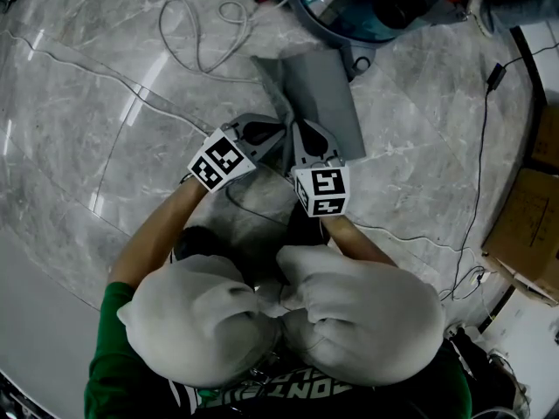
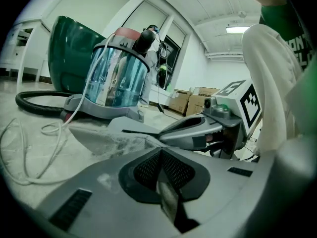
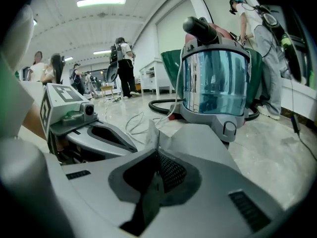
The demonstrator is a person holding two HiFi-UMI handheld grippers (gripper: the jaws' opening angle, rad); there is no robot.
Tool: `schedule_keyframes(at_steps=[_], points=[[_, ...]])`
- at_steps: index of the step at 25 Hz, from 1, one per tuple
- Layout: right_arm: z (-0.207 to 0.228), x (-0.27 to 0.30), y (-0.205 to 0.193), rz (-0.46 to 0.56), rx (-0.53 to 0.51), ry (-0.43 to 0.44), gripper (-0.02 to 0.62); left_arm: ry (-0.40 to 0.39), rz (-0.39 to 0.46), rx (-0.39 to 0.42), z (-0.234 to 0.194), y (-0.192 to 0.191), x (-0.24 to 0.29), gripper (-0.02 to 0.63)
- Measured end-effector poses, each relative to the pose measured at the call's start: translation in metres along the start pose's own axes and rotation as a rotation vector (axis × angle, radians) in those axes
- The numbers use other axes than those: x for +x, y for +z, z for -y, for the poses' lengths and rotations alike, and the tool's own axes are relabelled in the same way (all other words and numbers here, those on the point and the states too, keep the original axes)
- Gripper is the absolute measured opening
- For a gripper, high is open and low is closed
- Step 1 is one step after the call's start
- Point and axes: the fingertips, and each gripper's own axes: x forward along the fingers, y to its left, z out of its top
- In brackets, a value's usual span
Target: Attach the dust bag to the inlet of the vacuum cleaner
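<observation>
Looking down, I am holding my left gripper (image 1: 262, 136) and right gripper (image 1: 307, 140) at the near end of the grey dust bag (image 1: 319, 90), which is lying on the floor (image 1: 105, 103) by the vacuum cleaner (image 1: 367, 11). In the left gripper view my jaws are pinching its edge. In the right gripper view my jaws are clamping its raised fold.

This is a large, bare indoor hall that looks like a work or test space, not a home. The floor (image 1: 87, 103) is polished grey marble-look tile, wide and open, under a white ceiling with strip lights (image 3: 101, 2). Cardboard boxes (image 1: 528, 216) sit along the floor's right edge. Loose cables (image 1: 201, 33) trail across the floor near a canister vacuum cleaner (image 3: 215, 83). White tables (image 3: 151, 76) stand by the far wall. Several people (image 3: 124, 66) stand about, some with packs on their backs.
</observation>
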Motion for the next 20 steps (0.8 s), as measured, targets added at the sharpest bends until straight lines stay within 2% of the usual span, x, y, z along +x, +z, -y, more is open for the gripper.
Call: schedule_keyframes(at_steps=[5, 8, 12, 16, 20], points=[[0.001, 0.002, 0.004, -0.007, -0.018, 0.018, 0.014, -0.002, 0.005, 0.012, 0.001, 0.005, -0.003, 0.005], [-0.005, -0.001, 0.011, 0.006, -0.068, 0.04, 0.014, 0.002, 0.011, 0.042, -0.002, 0.018, -0.009, 0.003], [-0.014, -0.009, 0.028, 0.033, -0.164, 0.078, 0.014, 0.015, 0.049, 0.096, -0.016, 0.061, -0.021, 0.003], [-0.02, -0.023, 0.057, 0.069, -0.215, 0.154, 0.014, 0.044, 0.062, 0.182, -0.038, 0.115, -0.041, 0.005], [-0.013, -0.043, 0.089, 0.107, -0.283, 0.234, 0.014, 0.013, 0.057, 0.262, -0.058, 0.167, -0.049, 0.005]])
